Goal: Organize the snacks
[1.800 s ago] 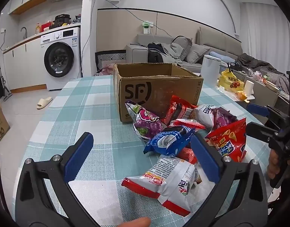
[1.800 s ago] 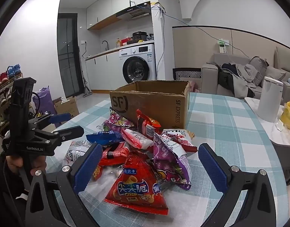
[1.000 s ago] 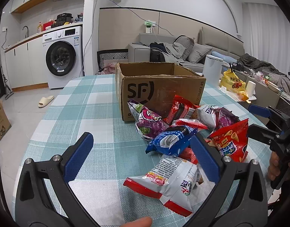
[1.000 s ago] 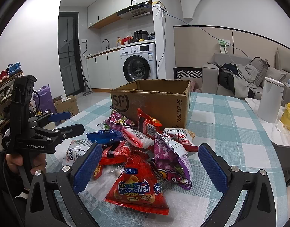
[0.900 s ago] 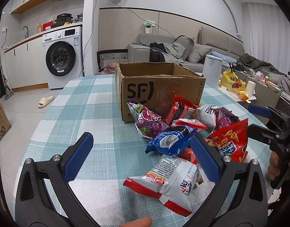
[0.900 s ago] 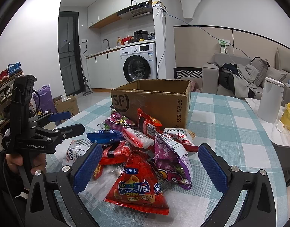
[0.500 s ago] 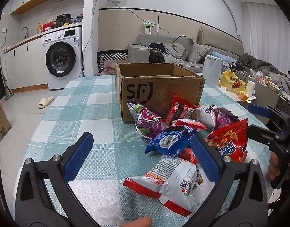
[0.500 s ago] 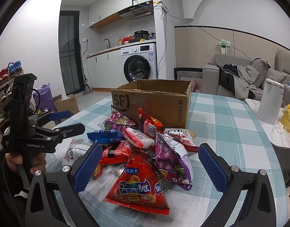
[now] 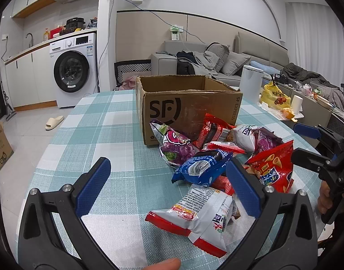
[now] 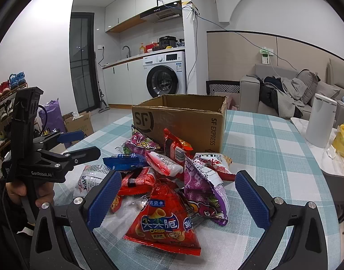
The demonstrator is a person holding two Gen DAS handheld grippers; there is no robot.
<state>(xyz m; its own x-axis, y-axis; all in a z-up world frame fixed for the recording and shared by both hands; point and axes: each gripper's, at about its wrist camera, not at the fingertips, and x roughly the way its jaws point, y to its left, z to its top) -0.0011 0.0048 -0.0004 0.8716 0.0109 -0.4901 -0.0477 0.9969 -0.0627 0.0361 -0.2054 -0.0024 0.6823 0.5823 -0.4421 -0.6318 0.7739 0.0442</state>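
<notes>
Both tools empty, jaws spread wide: left gripper (image 9: 167, 184), right gripper (image 10: 176, 196). Nothing packed that I can see; the box's inside is hidden.

Snack pile (image 10: 167, 175) sits on the table (image 9: 93, 135), touching the cardboard box (image 10: 185, 121) at its 6 o'clock.

Risks:
- Bags overlap. Pinching the red chip bag (image 10: 164, 220) may drag the purple bag (image 10: 203, 193) at its 2 o'clock.
- White bag (image 9: 198, 213) is puffy and slick, so it can squirt out of the pads or get crushed.
- Grippers face each other across the pile, so a collision is likely if both go in.
</notes>
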